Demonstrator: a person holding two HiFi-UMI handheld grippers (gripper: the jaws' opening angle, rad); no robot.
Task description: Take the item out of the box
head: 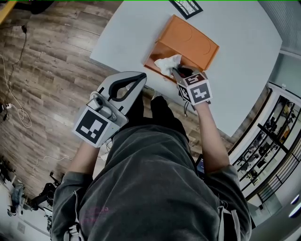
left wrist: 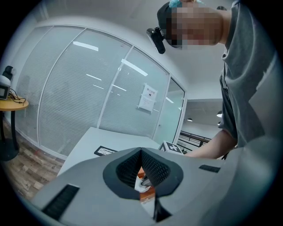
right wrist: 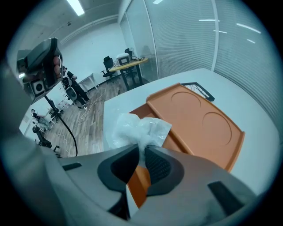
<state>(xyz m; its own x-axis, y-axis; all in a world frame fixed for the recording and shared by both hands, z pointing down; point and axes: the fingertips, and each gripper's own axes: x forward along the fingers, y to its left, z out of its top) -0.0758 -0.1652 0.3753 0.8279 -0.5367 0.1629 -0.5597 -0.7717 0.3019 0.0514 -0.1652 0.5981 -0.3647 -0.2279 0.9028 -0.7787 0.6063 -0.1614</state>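
An orange box (head: 190, 41) lies on the grey table (head: 240, 80) with its flat lid (right wrist: 199, 117) swung open. A crumpled white plastic-wrapped item (head: 167, 63) sticks up at the box's near edge. My right gripper (head: 178, 73) is shut on it, and in the right gripper view the pads (right wrist: 157, 165) pinch the item's lower end (right wrist: 137, 130) over the box. My left gripper (head: 140, 78) hangs off the table's near-left corner, close to the person's body, shut with nothing between its jaws (left wrist: 141, 152).
A black-framed card (head: 186, 7) lies flat on the table beyond the box. Wooden floor (head: 42, 61) with cables spreads to the left. Glass partitions (left wrist: 88, 88) stand behind the table, and a small round table (left wrist: 11, 103) is at the far left.
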